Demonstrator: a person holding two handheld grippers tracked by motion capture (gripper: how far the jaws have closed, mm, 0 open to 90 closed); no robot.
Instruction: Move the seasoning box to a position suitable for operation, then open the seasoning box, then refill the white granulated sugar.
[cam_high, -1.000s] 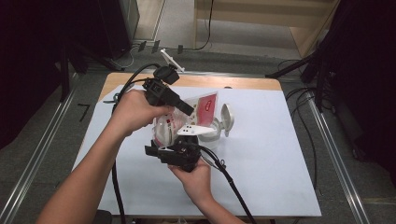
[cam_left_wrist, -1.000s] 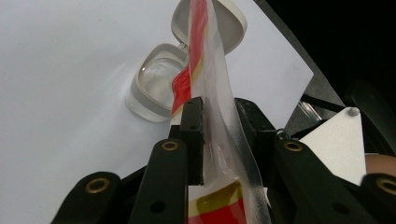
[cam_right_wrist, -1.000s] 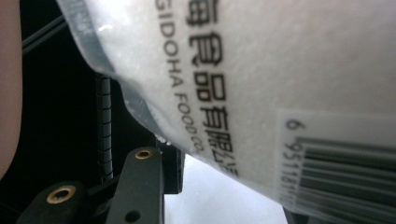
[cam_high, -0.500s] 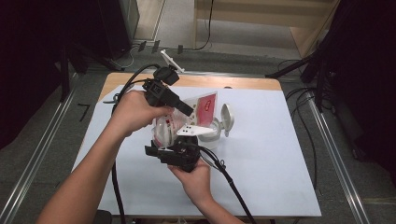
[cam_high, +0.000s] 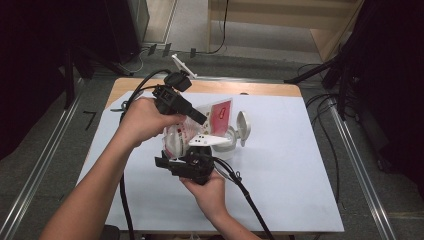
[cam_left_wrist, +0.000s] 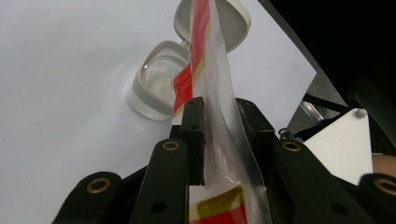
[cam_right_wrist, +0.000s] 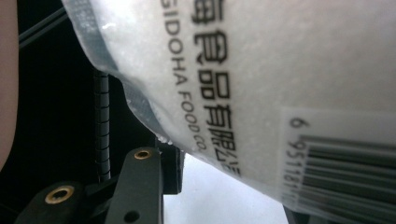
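Note:
A clear plastic bag (cam_high: 179, 137) of white grains with a red printed top is held tilted above the white table (cam_high: 285, 190). My left gripper (cam_high: 201, 119) is shut on the bag's film (cam_left_wrist: 219, 79) near its upper end; both pads press the film flat. My right gripper (cam_high: 186, 154) is under the bag's lower end, and the bag (cam_right_wrist: 280, 70) with black print and a barcode sits between its jaws, against the left finger (cam_right_wrist: 140, 186). Just past the bag stands a small white container (cam_high: 226, 143) with its hinged lid (cam_high: 243, 126) flipped open.
Black cables trail from both grippers across the table's left and front. A small white clip-like part (cam_high: 184, 66) lies on the floor beyond the table's far wooden edge. Metal rails run along the floor on both sides.

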